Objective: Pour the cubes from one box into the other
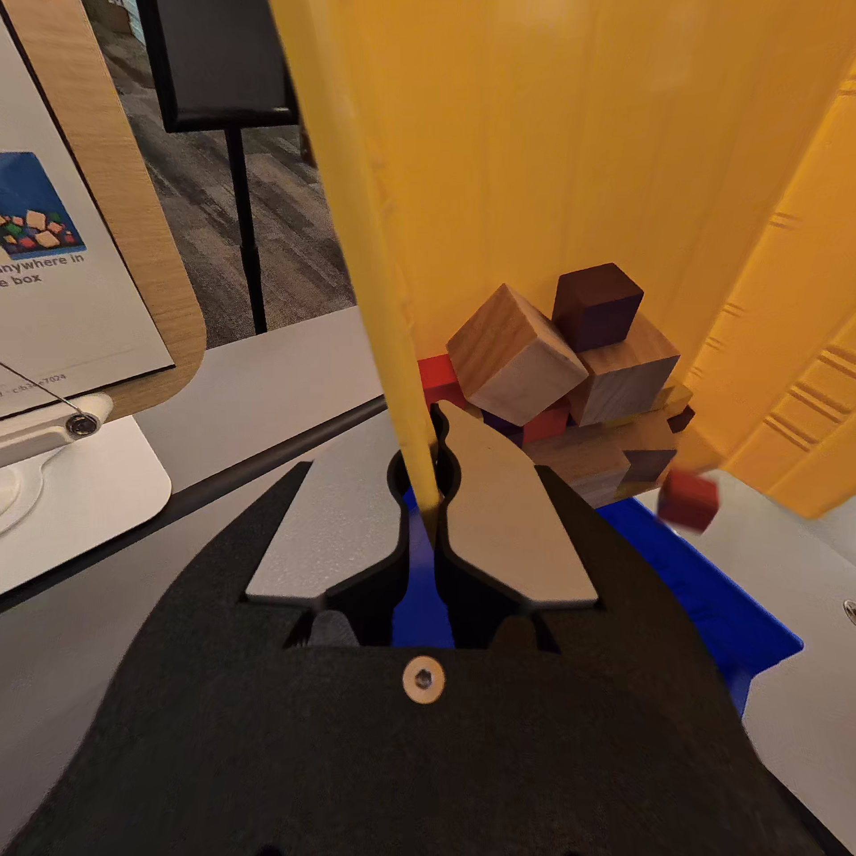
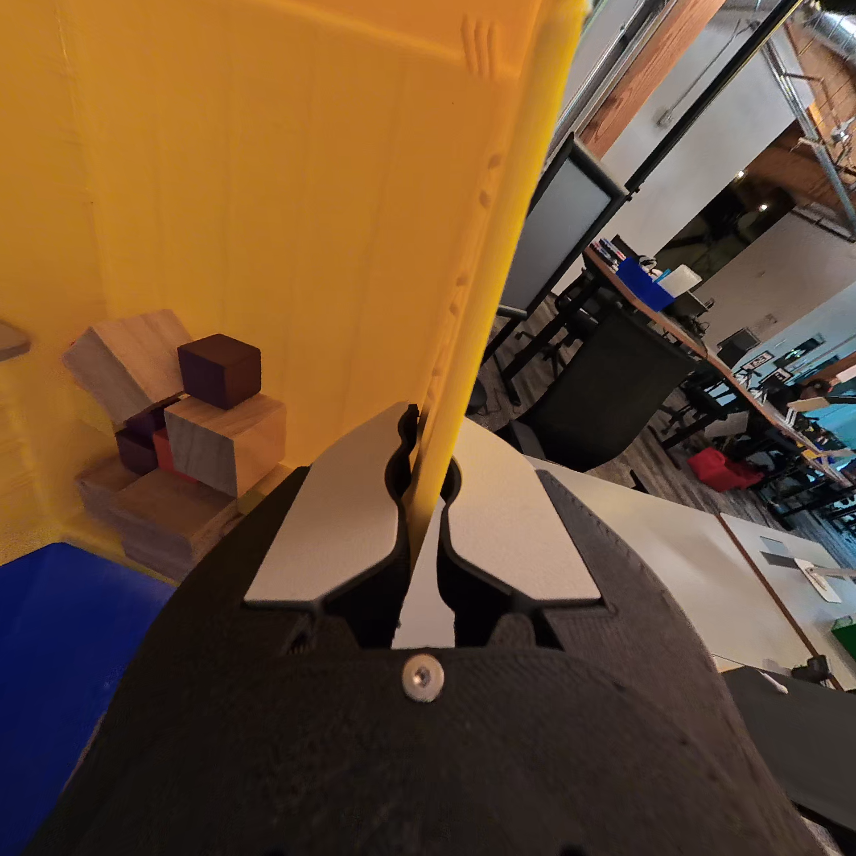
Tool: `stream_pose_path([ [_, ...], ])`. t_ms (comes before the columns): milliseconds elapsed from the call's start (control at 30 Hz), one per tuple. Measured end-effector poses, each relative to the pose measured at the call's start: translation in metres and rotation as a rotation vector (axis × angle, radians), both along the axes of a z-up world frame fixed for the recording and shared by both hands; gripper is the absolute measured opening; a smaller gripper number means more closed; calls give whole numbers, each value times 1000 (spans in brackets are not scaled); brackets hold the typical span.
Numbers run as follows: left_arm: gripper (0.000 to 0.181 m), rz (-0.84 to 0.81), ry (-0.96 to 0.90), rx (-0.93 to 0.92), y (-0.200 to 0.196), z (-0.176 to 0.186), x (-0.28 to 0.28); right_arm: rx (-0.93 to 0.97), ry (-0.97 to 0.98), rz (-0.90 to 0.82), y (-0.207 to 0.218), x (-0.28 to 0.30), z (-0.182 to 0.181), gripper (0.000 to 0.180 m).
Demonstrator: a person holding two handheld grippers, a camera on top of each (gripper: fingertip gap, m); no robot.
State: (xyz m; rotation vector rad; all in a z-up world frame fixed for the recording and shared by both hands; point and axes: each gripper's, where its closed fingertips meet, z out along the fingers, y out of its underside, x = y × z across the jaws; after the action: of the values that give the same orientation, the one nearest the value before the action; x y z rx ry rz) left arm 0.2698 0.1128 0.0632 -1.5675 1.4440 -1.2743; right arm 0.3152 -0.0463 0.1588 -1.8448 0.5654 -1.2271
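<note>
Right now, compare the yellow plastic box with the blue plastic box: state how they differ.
The yellow plastic box is tipped up steeply; the blue plastic box lies low beneath it. The yellow box's walls are clamped in the jaws of both the left gripper and the right gripper; the blue box is ungripped. Wooden cubes crowd the yellow box's low end. Both are open-topped bins.
</note>
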Motion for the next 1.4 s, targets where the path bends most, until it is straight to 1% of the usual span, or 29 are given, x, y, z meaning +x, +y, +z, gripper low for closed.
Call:
stream_pose_path([
  [167,5,-1,-20,9,3,-2,-2,-1,-17,3,3,-3,0,6],
  [667,6,-16,-226,-9,-1,6,-9,43,-216,13,-4,-32,7,7],
  [800,6,-36,-216,-39,-4,-1,-9,40,-219,-5,-8,-38,-2,9],
  [967,6,-62,-199,-2,-9,-8,-8,66,-200,-20,-15,-41,-16,10],
  [1400,6,-118,-325,22,-23,8,-6,89,-337,-34,-29,-62,-5,13],
])
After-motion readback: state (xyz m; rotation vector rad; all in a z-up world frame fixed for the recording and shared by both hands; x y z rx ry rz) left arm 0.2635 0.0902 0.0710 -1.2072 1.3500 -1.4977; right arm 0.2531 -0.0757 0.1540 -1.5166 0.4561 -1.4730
